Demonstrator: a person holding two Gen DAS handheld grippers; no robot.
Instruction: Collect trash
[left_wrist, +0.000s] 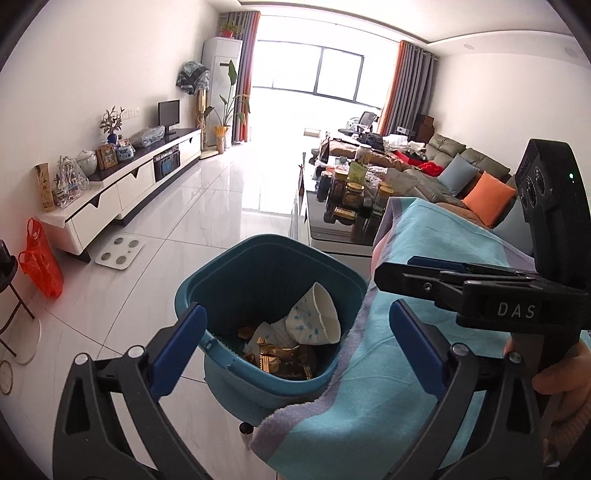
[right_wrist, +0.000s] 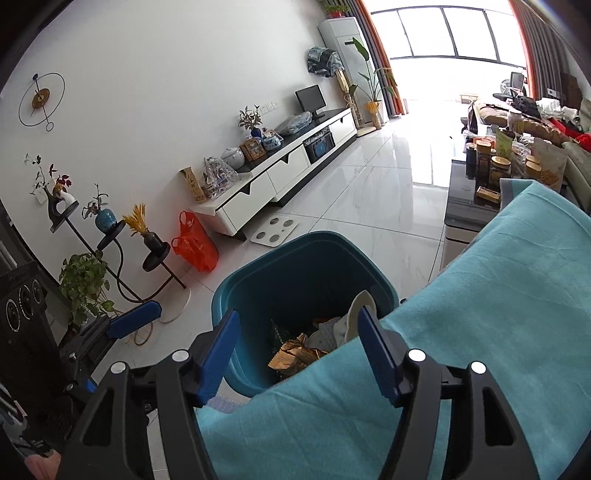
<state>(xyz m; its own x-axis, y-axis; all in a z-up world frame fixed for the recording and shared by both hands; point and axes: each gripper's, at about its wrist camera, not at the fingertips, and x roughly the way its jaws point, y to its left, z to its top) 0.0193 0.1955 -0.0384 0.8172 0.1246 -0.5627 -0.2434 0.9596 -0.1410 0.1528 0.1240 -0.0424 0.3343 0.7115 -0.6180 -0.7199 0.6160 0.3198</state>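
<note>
a: state the bin (left_wrist: 236, 280) colour and its contents.
b: bin was teal. the paper cup (left_wrist: 317, 314) inside was white with a pale blue branching pattern; the wrappers (left_wrist: 284, 358) were gold.
a: the cloth (right_wrist: 480, 314)?
b: turquoise, with a lilac band along its edge.
a: gripper parts?
b: the left gripper (left_wrist: 295, 343) and right gripper (right_wrist: 299, 350) had black frames with blue pads.
a: floor items?
b: the plastic bag (right_wrist: 194, 245) was orange-red; the floor (left_wrist: 207, 206) was white marble-patterned tile.

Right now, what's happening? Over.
Left gripper open, empty. Right gripper open, empty. Crumpled paper cup and gold wrappers inside teal plastic bin. Nothing blocking.
</note>
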